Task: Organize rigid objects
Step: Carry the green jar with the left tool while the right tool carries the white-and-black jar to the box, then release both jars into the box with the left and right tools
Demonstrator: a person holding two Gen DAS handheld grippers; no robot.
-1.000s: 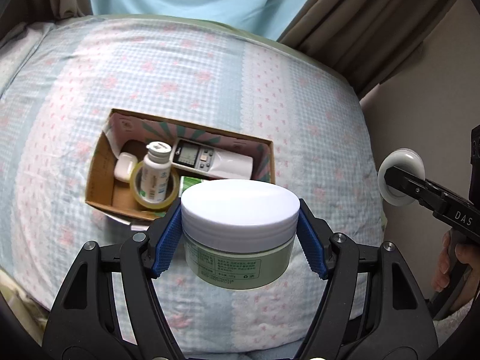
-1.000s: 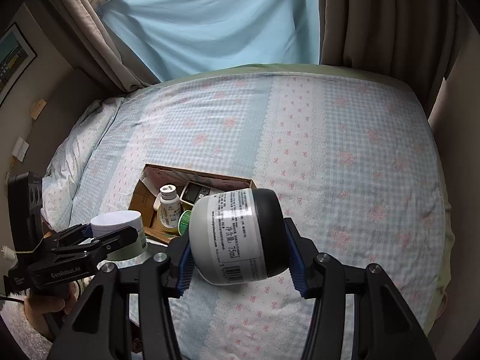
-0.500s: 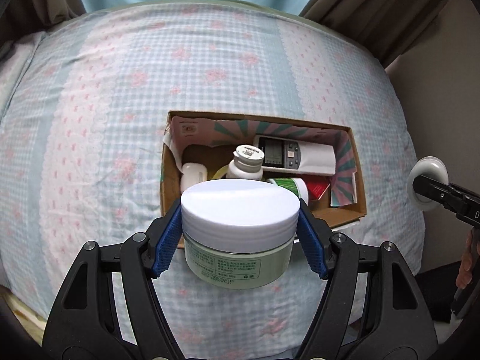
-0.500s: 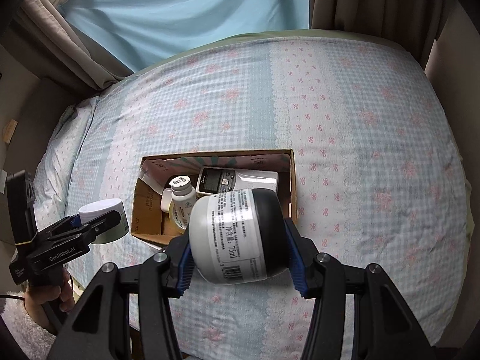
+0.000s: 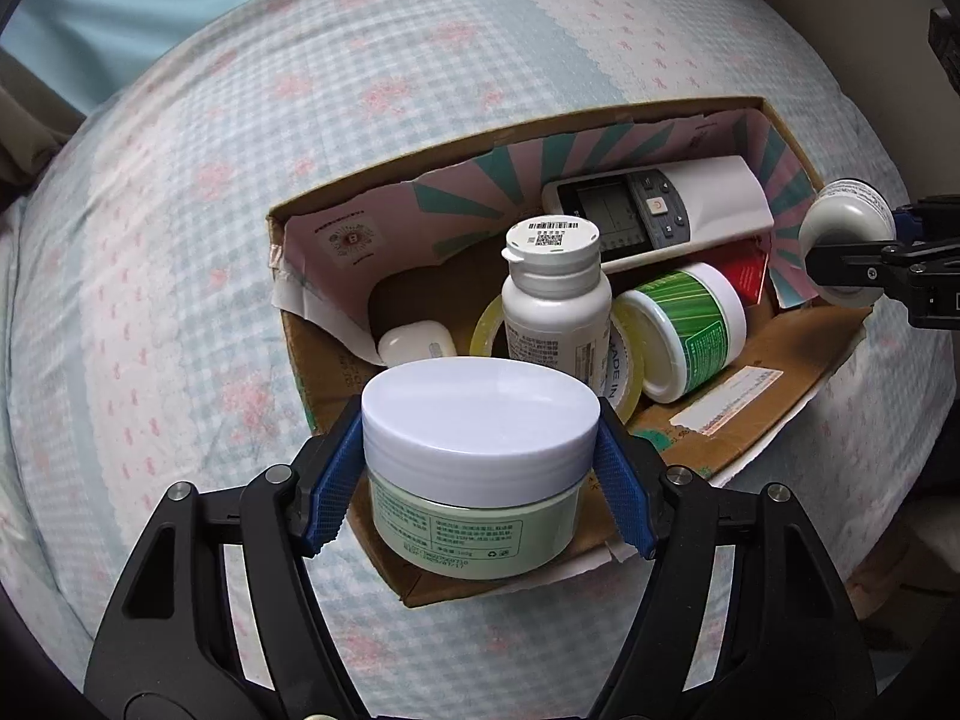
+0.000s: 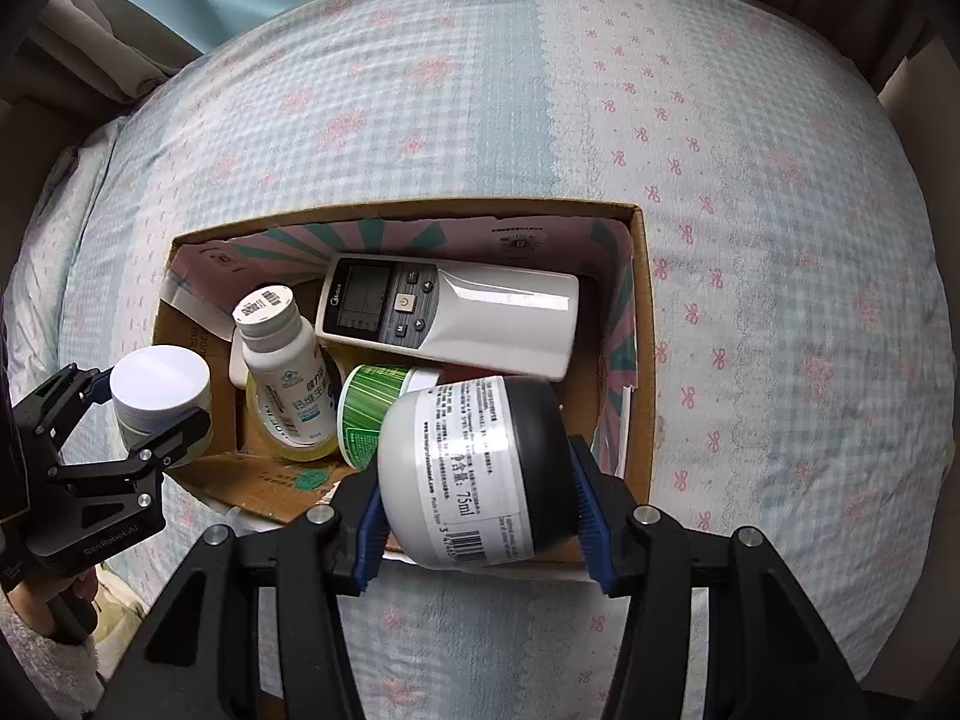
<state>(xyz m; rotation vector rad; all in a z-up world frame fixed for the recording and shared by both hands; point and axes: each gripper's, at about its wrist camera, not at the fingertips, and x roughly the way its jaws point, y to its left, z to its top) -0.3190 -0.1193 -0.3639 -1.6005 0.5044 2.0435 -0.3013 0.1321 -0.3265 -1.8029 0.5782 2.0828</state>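
My left gripper (image 5: 480, 489) is shut on a pale green cream jar (image 5: 477, 468) with a white lid, hanging over the near left corner of an open cardboard box (image 5: 774, 396). My right gripper (image 6: 477, 510) is shut on a white and black jar (image 6: 474, 468) with a printed label, held on its side over the box's (image 6: 642, 324) near right part. Inside the box lie a white remote control (image 6: 450, 315), an upright white pill bottle (image 5: 552, 300), a green striped tub (image 5: 684, 330), a tape roll (image 5: 621, 369) and a small white case (image 5: 417, 345).
The box rests on a bed with a light blue checked cover (image 6: 780, 210) with pink bows. Curtains (image 6: 90, 54) hang behind the bed. A hand (image 6: 48, 600) grips the left gripper's handle at the lower left of the right wrist view.
Both grippers have come down toward the box, each keeping its jar. The box now looks much larger and closer in both views, and the left view has rolled.
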